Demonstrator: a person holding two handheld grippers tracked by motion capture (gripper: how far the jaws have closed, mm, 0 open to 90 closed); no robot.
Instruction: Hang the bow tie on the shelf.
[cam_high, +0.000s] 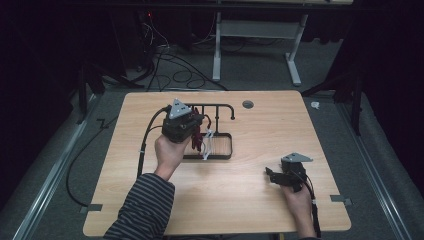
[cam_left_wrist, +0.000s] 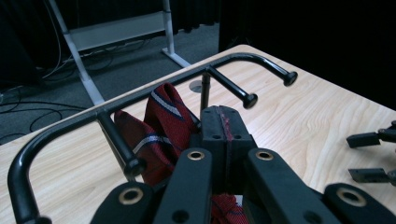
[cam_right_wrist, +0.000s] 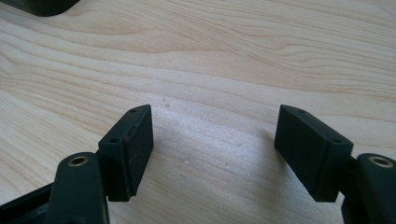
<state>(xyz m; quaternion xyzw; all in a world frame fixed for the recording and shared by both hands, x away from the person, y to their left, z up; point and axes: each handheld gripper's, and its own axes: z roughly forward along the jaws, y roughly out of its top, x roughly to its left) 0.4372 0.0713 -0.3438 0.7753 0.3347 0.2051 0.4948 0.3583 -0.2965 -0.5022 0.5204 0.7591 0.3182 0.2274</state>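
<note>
A dark red tie (cam_left_wrist: 163, 116) with blue and white stripes hangs over a peg of the black rack (cam_left_wrist: 140, 95) at mid-table. My left gripper (cam_left_wrist: 226, 116) is shut on a fold of this tie, a thin red line of cloth showing between the jaws. From above, the left gripper (cam_high: 199, 131) sits over the rack's base (cam_high: 225, 151), with the tie (cam_high: 196, 141) hanging below it. My right gripper (cam_high: 271, 175) rests low near the table's right front, open. Its jaws (cam_right_wrist: 215, 140) stand wide apart above bare wood, nothing between them.
Something white (cam_high: 208, 142) hangs on the rack beside the tie. The rack's top bar (cam_high: 216, 106) carries several pegs that point toward me. A round grommet (cam_high: 247, 104) sits near the table's far edge. Beyond the table are cables and a metal stand (cam_high: 260, 30).
</note>
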